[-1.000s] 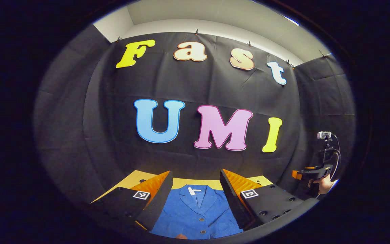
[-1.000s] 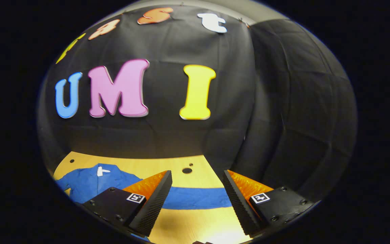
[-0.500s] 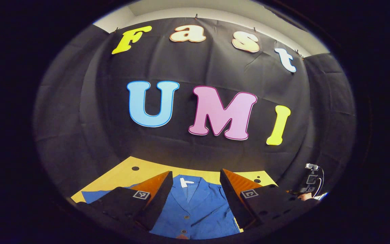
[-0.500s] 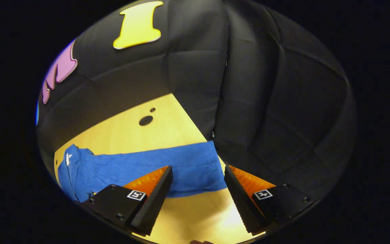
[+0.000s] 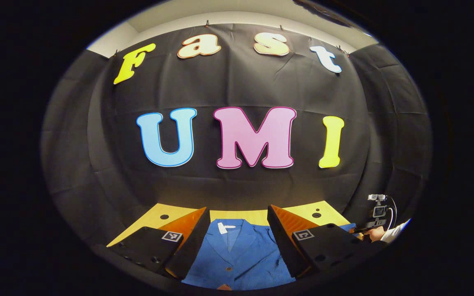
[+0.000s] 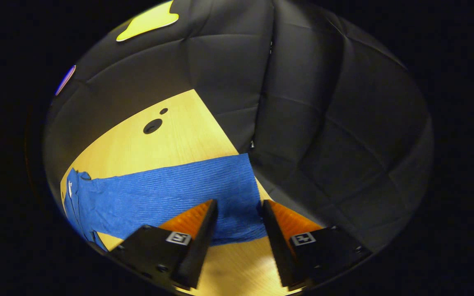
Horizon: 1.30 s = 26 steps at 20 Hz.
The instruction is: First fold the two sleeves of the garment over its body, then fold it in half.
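Note:
A blue buttoned garment (image 5: 237,255) lies flat on the wooden table (image 5: 159,218), collar and white tag (image 5: 222,227) toward the back wall. My left gripper (image 5: 237,230) hovers open over its chest, nothing between the fingers. In the right gripper view, one long sleeve (image 6: 167,197) stretches out across the table (image 6: 179,139) to the table's right edge. My right gripper (image 6: 237,211) is low over the cuff end, its jaws partly narrowed but still apart, with cloth showing between them. In the left gripper view, that right gripper (image 5: 379,213) shows far right, held by a hand (image 5: 379,234).
The table has a large round hole (image 6: 152,125) and a small one behind the sleeve. Black cloth walls close in the back and right side, right at the table's edge by the cuff.
The right gripper has dropped and tilted down toward the sleeve's cuff, and its jaws have narrowed. The left gripper has shifted slightly over the garment's chest and stayed open.

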Tool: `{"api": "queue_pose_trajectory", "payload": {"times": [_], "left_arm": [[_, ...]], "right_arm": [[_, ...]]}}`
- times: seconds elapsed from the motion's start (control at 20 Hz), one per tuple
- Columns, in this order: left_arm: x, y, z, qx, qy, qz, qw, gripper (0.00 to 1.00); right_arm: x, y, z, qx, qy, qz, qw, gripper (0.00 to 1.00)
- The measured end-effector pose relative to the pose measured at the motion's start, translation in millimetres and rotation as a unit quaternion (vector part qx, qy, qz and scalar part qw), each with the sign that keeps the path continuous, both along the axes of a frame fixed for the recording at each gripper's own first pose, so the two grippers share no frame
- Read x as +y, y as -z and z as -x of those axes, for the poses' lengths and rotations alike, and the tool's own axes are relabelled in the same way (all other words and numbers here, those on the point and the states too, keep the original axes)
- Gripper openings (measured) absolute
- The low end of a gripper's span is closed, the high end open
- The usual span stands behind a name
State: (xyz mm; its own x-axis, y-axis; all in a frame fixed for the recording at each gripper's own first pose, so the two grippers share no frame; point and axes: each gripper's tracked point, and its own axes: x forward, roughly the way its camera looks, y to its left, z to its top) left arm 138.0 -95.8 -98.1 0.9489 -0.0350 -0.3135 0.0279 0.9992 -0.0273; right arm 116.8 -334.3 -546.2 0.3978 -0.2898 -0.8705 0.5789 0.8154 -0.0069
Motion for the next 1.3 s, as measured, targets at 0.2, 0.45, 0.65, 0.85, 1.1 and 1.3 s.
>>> {"api": "queue_pose_trajectory", "payload": {"times": [0.2,0.45,0.65,0.85,1.1,1.3], "left_arm": [[0.3,3.1,1.9,0.007,-0.002,0.009,1.0,0.8],[8.7,-3.0,8.4,-0.004,-0.003,0.007,1.0,0.8],[21.5,-0.6,18.7,-0.002,-0.005,0.013,1.0,0.8],[42.8,5.4,27.4,0.003,-0.007,0.029,1.0,0.8],[105.1,12.9,47.6,-0.004,-0.028,0.04,0.999,0.8],[175.3,27.7,66.1,-0.006,-0.056,0.022,0.998,0.8]], "right_arm": [[5.5,-2.1,-3.7,-0.001,-0.003,-0.009,1.0,0.1],[11.6,-14.3,-7.2,-0.008,-0.027,0.004,1.0,0.05],[27.5,-74.0,-22.8,-0.032,-0.083,0.081,0.993,0.05],[73.8,-141.9,-41.8,-0.087,-0.1,0.087,0.987,0.04],[128.9,-201.9,-70.3,-0.11,-0.128,0.119,0.978,0.04],[214.6,-289.4,-104.4,-0.162,-0.195,0.178,0.951,0.04]]}}
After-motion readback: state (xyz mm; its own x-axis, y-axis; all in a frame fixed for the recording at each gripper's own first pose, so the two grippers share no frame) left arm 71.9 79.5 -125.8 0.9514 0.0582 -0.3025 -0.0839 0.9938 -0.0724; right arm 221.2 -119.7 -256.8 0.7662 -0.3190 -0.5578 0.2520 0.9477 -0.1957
